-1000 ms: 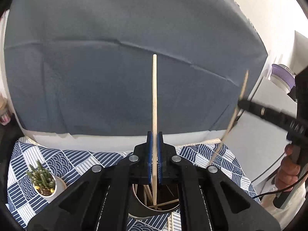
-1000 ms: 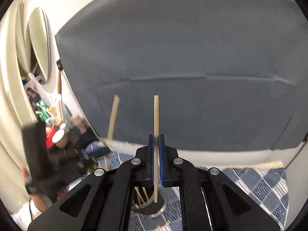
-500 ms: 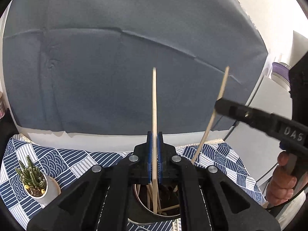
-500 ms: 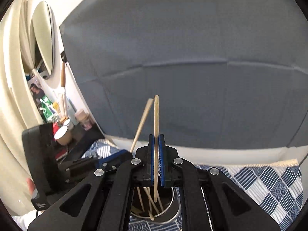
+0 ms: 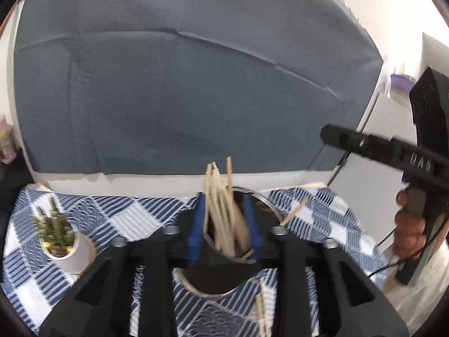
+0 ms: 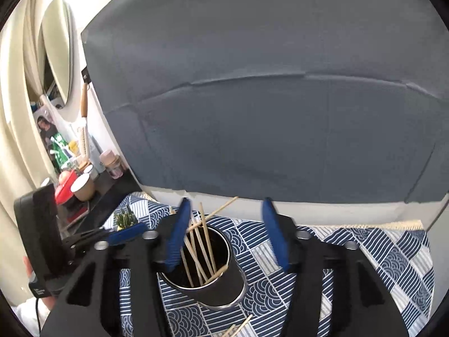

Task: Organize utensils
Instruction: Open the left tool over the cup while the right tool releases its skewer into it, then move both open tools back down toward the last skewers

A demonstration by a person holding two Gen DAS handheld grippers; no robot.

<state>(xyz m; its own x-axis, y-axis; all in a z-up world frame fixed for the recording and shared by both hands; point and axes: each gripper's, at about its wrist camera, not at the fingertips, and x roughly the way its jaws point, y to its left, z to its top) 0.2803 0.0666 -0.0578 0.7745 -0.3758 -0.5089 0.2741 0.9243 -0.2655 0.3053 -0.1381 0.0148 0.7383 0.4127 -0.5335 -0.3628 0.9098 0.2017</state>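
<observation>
With both the left claw [image 5: 224, 221] and right claw [image 6: 228, 236] opening, nothing pinched, over the round metal cup [image 6: 213, 295] of thin wooden chopsticks [image 6: 200, 252] directly below, dropped sticks might bounce out onto the surface.

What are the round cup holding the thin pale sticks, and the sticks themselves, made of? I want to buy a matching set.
The round cup looks like metal, probably stainless steel: its rim gleams silver and its wall is dark and smooth. The thin pale sticks look like bare wood or bamboo: matt, light tan, unvarnished; the pictures cannot tell which.
</observation>
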